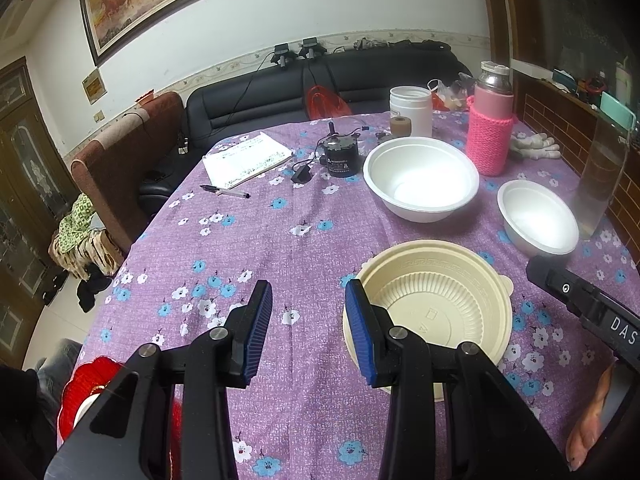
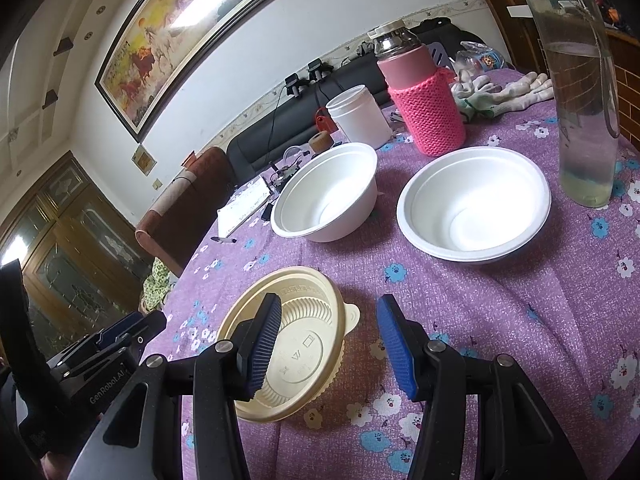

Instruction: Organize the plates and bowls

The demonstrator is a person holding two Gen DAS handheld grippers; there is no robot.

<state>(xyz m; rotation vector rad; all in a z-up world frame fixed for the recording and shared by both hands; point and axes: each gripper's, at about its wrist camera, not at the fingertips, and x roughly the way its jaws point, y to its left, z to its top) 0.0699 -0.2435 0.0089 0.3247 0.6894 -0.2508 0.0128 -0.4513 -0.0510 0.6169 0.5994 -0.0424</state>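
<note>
Cream bowl (image 1: 432, 304) sits beneath both released claws, left (image 1: 308, 330) and right (image 2: 328, 348).

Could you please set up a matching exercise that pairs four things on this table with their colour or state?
Things:
1. plastic bowl
2. flask sleeve
3. tall clear bottle
4. left gripper

Descriptions:
a. knitted, bright pink
b. open, holding nothing
c. cream, ribbed inside wall, with a small tab at the rim
d. see-through, partly filled with pale liquid

Right pairs: 1-c, 2-a, 3-d, 4-b
</note>
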